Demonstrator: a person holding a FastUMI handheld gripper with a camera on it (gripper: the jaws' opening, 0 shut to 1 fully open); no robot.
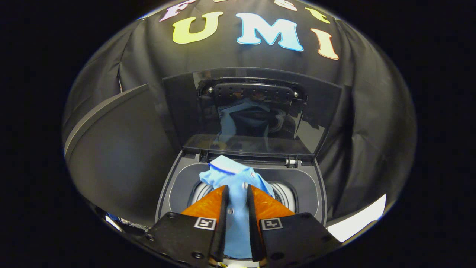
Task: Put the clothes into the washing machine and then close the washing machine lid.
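Observation:
A light blue shirt (pixel 230 175) with a white collar is pinched between my fingers, and my gripper (pixel 237 190) is shut on it. The garment hangs over the round drum opening (pixel 286 193) of a grey top-loading washing machine (pixel 178 178). Its collar end reaches just past my fingertips toward the hinge. The machine's dark glass lid (pixel 253 111) stands raised upright behind the opening and mirrors the shirt. Most of the drum is hidden behind my fingers and the cloth.
A dark grey curved panel (pixel 122 149) stands beside the washer on the left. Black cloth of the booth wall (pixel 364 123) hangs behind and to the right. A white surface (pixel 357 223) shows low at the right.

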